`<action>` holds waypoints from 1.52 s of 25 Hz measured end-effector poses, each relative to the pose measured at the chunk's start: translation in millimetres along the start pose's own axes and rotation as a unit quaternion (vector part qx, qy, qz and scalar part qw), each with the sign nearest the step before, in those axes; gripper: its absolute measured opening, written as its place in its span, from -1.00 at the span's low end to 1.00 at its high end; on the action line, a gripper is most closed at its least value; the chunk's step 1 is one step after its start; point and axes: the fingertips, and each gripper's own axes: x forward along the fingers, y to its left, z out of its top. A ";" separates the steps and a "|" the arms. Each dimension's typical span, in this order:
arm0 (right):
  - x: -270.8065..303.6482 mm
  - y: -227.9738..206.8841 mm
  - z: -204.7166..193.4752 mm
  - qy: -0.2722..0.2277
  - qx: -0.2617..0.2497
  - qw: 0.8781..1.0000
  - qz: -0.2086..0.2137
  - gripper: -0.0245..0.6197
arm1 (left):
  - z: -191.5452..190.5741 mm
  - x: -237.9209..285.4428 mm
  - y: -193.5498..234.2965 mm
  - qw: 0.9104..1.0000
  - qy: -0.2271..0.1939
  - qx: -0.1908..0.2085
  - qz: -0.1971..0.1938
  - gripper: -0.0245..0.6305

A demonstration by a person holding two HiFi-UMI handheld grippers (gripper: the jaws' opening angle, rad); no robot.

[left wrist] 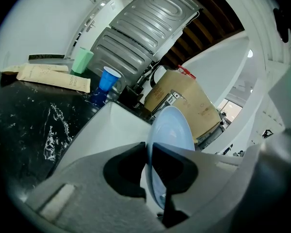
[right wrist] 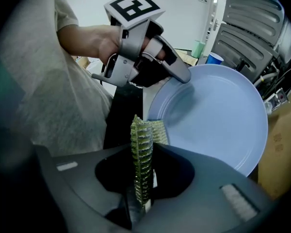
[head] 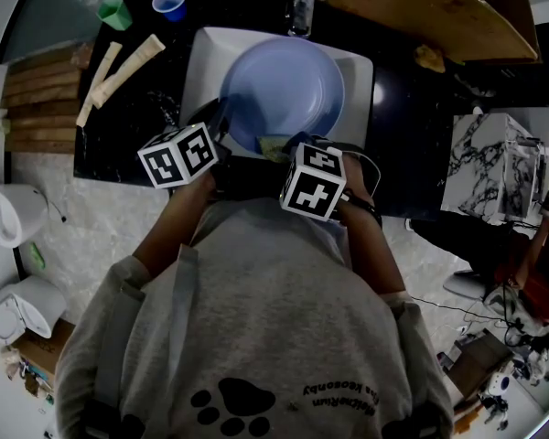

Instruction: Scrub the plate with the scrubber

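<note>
The left gripper [left wrist: 148, 154] is clamped on the rim of the blue plate [left wrist: 172, 127], holding it tilted over the white sink [head: 204, 53] set in the dark surface [head: 137, 126]. The right gripper [right wrist: 142, 186] is closed on the green scrubber [right wrist: 141, 144], whose far end lies at the plate's near rim.
</note>
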 end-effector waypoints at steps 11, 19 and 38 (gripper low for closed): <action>-76.5 -38.9 15.3 -0.083 0.009 0.989 -0.120 -0.71 | -4.7 2.5 0.2 1.000 0.013 0.005 -0.007 -0.85; -137.0 -114.1 6.8 -0.046 -0.096 0.907 -0.408 -0.71 | -5.3 2.7 2.4 1.000 0.020 0.011 -0.007 -0.85; -79.1 -147.8 -25.8 0.102 -0.207 0.870 -0.435 -0.71 | 4.2 0.2 -6.2 0.999 0.018 0.002 -0.037 -0.81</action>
